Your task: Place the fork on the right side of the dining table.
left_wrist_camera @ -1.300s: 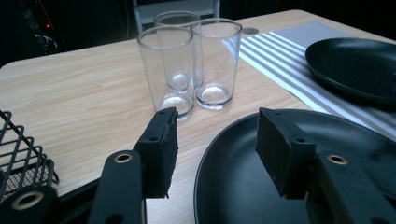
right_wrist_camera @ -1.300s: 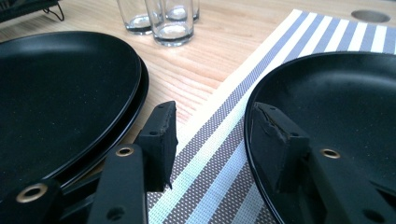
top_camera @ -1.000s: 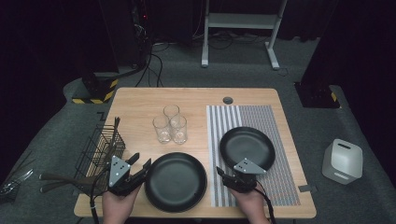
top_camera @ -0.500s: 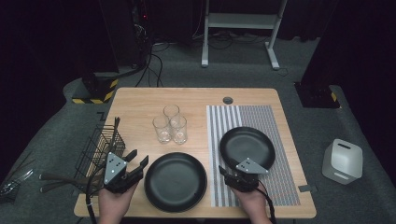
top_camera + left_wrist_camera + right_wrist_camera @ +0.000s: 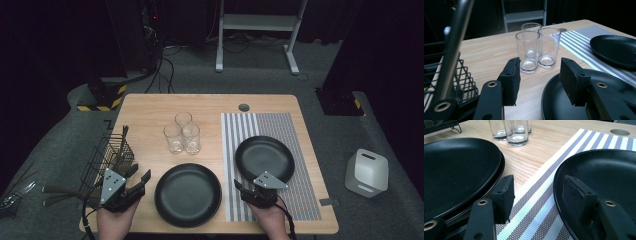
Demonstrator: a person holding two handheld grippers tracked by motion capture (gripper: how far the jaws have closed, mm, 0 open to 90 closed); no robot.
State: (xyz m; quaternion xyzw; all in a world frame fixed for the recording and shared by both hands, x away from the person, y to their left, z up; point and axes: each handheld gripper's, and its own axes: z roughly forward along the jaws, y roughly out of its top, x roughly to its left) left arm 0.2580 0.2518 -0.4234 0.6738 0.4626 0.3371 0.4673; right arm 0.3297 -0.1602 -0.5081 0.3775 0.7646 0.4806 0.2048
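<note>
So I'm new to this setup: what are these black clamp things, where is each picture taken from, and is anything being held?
A person holds a two-jaw tool in each hand: the left hand-held gripper and the right hand-held gripper. One picture looks down from above; the other two come from cameras riding on each gripper, looking along its jaws. On the wooden table sit two black plates, one on a striped placemat, plus three glasses and a wire basket. Both grippers are open and hold nothing.
</note>
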